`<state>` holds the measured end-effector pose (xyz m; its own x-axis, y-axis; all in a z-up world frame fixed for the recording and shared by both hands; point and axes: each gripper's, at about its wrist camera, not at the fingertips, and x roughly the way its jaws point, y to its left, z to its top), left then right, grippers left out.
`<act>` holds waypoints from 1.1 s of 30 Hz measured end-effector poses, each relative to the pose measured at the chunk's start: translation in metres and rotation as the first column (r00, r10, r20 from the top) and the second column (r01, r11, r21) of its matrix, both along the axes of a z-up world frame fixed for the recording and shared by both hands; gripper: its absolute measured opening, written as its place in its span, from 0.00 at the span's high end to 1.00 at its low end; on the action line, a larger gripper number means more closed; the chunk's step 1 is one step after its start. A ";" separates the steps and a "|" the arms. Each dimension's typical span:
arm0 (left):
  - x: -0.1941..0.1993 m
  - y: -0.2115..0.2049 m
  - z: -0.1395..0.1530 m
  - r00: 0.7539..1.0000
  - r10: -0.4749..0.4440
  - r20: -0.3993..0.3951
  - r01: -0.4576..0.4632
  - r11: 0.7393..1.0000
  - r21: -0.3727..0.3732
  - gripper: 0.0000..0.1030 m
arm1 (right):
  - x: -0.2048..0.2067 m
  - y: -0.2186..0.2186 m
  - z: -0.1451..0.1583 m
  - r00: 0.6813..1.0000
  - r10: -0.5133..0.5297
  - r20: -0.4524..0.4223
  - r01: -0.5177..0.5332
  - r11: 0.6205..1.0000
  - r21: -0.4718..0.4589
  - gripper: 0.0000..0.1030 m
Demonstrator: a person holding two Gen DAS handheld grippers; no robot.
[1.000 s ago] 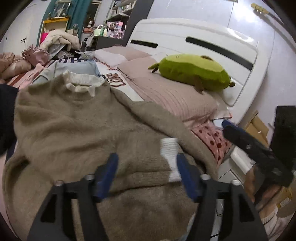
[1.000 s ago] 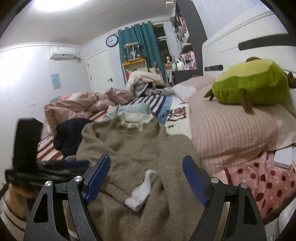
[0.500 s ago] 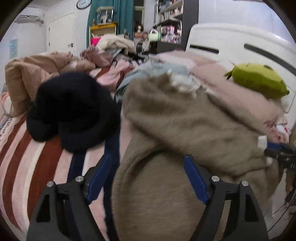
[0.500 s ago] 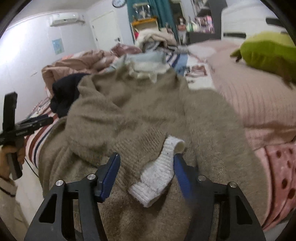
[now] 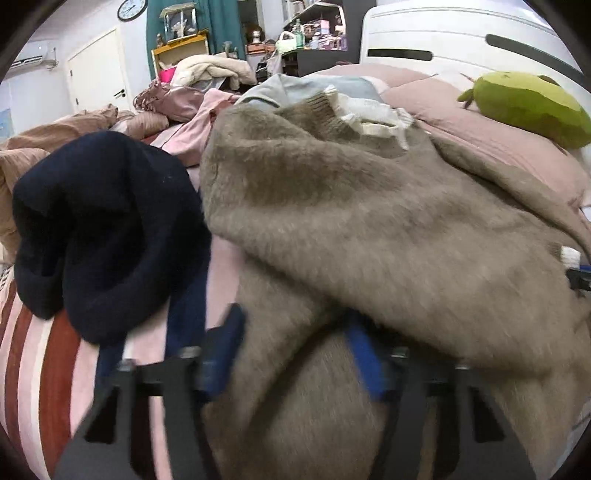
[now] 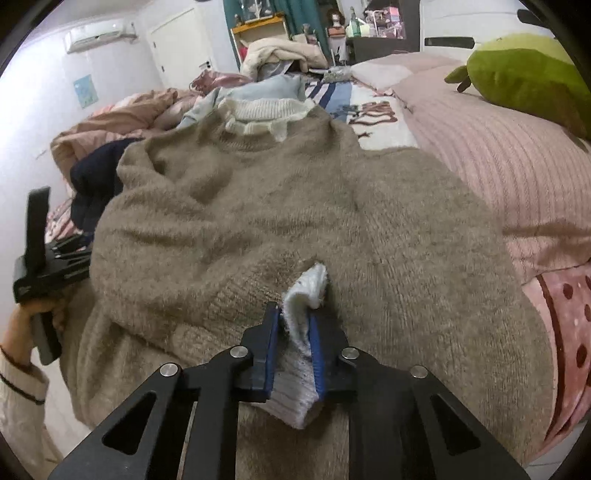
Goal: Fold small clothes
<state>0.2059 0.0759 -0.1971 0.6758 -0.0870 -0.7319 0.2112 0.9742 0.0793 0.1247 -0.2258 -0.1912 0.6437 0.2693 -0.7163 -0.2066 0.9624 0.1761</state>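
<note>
Messy bedroom, with a big bed point(image 6: 498, 177) full of clothes under both cameras. Closest in the right wrist view, the right gripper point(image 6: 294, 345) is squeezed tight on a white sleeve cuff point(image 6: 304, 295), which sticks up between its blue fingers point(image 6: 270, 347). The cuff lies on a fuzzy tan sweater point(image 6: 240, 221) that is spread flat across the bed, with its white collar point(image 6: 258, 114) at the far end. At the left edge of that view, a hand point(image 6: 35, 314) holds the left gripper beside the sweater. In the left wrist view, the left gripper point(image 5: 295, 354) is open, with its blue fingers point(image 5: 223, 347) on either side of a thick fold at the sweater's edge; the picture is blurry there, so I cannot tell if they touch it. Just left of the sweater sits a dark blue bundle of clothes point(image 5: 103, 229) on a red and pink striped sheet point(image 5: 37, 376). Farther back lie a pink pillow point(image 6: 480, 147) and a green plush toy point(image 6: 524, 74). Far away are a white door point(image 6: 177, 44) and a teal curtain point(image 5: 184, 18).
</note>
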 end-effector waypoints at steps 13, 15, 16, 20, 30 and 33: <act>-0.015 0.094 0.015 0.947 0.311 0.087 -0.293 0.940 -0.176 0.90 | -0.006 -0.008 0.017 0.999 -0.029 0.046 0.026 0.998 0.059 0.98; -0.017 0.102 0.011 0.953 0.298 0.052 -0.280 0.935 -0.218 0.90 | -0.004 -0.006 0.018 0.998 0.005 0.055 -0.008 0.998 0.068 0.96; -0.019 0.103 0.008 0.954 0.295 0.046 -0.278 0.934 -0.223 0.88 | -0.004 -0.004 0.019 0.998 0.011 0.062 -0.015 0.998 0.061 0.94; -0.036 0.102 0.012 0.951 0.306 0.054 -0.286 0.930 -0.229 0.67 | 0.007 0.009 0.018 0.996 0.085 0.029 -0.087 0.993 0.079 0.42; -0.090 0.092 0.060 0.941 0.288 0.178 -0.219 0.919 -0.328 0.40 | 0.014 0.045 -0.008 0.991 0.135 -0.025 -0.136 0.989 -0.057 0.96; -0.099 0.082 0.072 0.942 0.269 0.201 -0.189 0.919 -0.346 0.38 | 0.001 0.033 0.000 0.994 0.109 0.023 -0.108 0.992 -0.059 0.95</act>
